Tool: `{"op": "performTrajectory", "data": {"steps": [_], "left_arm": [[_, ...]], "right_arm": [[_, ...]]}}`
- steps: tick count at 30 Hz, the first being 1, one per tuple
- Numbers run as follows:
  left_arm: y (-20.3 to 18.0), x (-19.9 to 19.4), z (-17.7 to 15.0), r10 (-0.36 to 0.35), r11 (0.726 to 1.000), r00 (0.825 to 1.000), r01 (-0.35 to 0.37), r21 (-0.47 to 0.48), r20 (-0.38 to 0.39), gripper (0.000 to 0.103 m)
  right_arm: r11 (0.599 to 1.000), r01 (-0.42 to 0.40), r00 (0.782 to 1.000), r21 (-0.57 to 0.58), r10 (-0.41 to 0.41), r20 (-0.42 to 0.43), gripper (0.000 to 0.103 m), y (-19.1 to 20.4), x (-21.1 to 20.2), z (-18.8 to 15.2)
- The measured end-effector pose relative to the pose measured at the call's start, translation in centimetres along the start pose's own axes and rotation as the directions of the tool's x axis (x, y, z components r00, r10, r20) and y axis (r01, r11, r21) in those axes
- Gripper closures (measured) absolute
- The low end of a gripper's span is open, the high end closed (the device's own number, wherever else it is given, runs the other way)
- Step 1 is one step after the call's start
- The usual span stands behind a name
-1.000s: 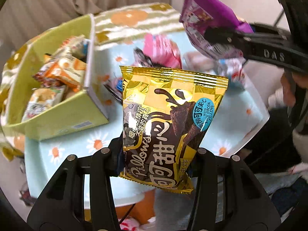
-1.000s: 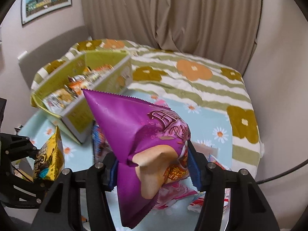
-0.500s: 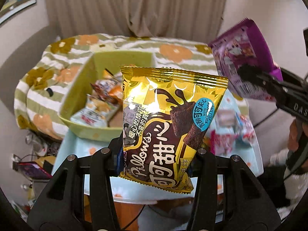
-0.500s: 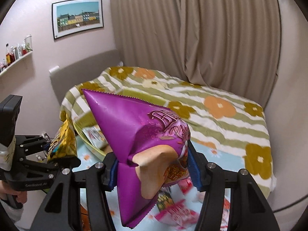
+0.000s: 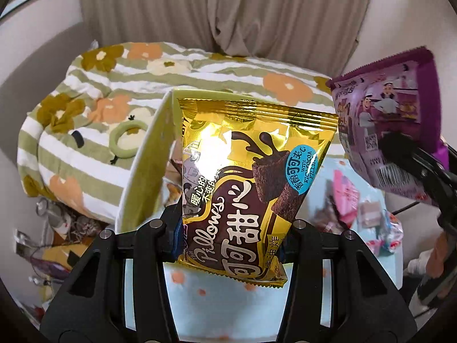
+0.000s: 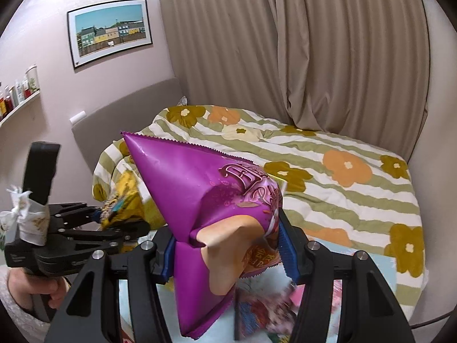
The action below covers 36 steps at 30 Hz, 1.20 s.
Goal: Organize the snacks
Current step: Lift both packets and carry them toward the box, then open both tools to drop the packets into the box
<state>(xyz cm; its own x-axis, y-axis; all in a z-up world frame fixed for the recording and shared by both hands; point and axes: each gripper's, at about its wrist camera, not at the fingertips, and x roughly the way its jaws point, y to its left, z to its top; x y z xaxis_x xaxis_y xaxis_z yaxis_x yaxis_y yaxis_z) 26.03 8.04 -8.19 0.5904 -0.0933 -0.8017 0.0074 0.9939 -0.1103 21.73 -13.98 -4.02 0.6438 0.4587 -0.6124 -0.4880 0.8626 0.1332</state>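
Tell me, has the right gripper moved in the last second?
Yes. The right gripper, shut on the purple bag, has tilted up: its view now shows more curtain and less table.

1. I count two grippers: left gripper (image 5: 231,228), right gripper (image 6: 225,253).
2. Two held snack bags: gold bag (image 5: 251,177), purple bag (image 6: 205,197).
3. One green box (image 5: 142,168).
4. One framed picture (image 6: 110,33).

Gold snack packet (image 5: 251,188): brown chocolate swirl, blue badge. Purple snack bag (image 6: 211,200): magenta, tan patch. Bedspread (image 6: 328,154): green-white stripes, orange and olive flowers. Curtain (image 6: 300,43): beige. Box (image 5: 142,168): lime green. Tablecloth (image 5: 217,308): pale blue, orange spots.
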Motion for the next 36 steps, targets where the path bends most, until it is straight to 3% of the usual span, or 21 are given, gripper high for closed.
{"op": "performTrajectory", "data": {"steps": [6, 12, 13, 14, 16, 31, 36], "left_arm": [[2.9, 6.3, 3.8, -0.023, 1.0, 0.997, 0.024, 0.011, -0.067, 0.06], [4.8, 10.8, 5.4, -0.038, 0.999, 0.992, 0.038, -0.001, -0.124, 0.057], [5.0, 11.3, 5.5, -0.035, 0.999, 0.991, 0.036, 0.005, -0.13, 0.047], [5.0, 11.5, 5.5, -0.031, 0.999, 0.991, 0.033, 0.011, -0.132, 0.026], [5.3, 11.6, 5.4, -0.025, 0.999, 0.993, 0.027, 0.019, -0.113, 0.005], [8.5, 7.2, 2.9, -0.042, 0.997, 0.995, 0.036, -0.062, -0.093, 0.005], [9.1, 6.1, 2.0, -0.021, 0.998, 0.996, 0.015, -0.066, -0.083, 0.005]], "right_arm": [[0.998, 0.033, 0.999, 0.058, -0.031, -0.036, 0.049, 0.7, 5.0, 1.6], [0.992, 0.071, 0.994, 0.108, -0.062, -0.089, 0.049, 0.5, 8.6, 1.9], [0.991, 0.078, 0.993, 0.113, -0.067, -0.097, 0.049, 0.5, 9.0, 1.8], [0.99, 0.083, 0.992, 0.118, -0.071, -0.104, 0.049, 0.5, 9.4, 1.9], [0.988, 0.088, 0.99, 0.128, -0.073, -0.117, 0.049, 0.4, 9.9, 1.8], [0.97, 0.057, 0.987, 0.237, -0.02, -0.159, 0.048, 0.9, 10.3, 0.8], [0.963, 0.093, 0.982, 0.253, -0.047, -0.182, 0.046, 1.9, 11.3, -0.2]]}}
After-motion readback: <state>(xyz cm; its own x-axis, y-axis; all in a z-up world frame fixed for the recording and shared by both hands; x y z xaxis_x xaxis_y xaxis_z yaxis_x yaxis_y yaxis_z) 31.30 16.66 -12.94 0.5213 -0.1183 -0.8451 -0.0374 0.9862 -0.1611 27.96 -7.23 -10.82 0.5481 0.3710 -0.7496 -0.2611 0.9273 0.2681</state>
